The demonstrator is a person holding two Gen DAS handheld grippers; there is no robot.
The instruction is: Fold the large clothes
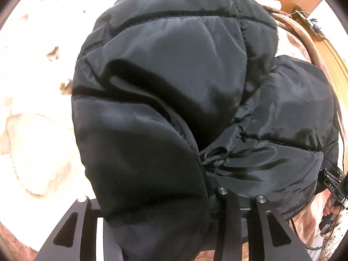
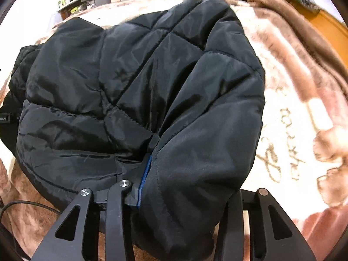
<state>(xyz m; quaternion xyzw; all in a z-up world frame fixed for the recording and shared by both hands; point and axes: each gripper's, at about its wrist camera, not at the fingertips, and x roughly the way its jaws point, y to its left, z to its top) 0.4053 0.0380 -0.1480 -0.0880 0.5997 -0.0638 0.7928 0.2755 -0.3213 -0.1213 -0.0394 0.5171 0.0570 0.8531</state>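
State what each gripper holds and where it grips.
Both grip the black quilted jacket. The left gripper pinches a bunched fold at a seam; the right gripper clamps folded fabric at its near edge.

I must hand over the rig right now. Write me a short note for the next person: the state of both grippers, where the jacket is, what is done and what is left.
Left gripper: shut on a bunched fold of the black quilted puffer jacket, which drapes over its fingers.
Right gripper: shut on the same jacket; padding drapes over its right finger.
Place: the jacket hangs between both grippers, over the pink and cream plush blanket.
Done: both grips look secure; one jacket layer seems doubled over.
Left: lay it down flat on the blanket, finish the fold, release. How many folds remain, I cannot tell.
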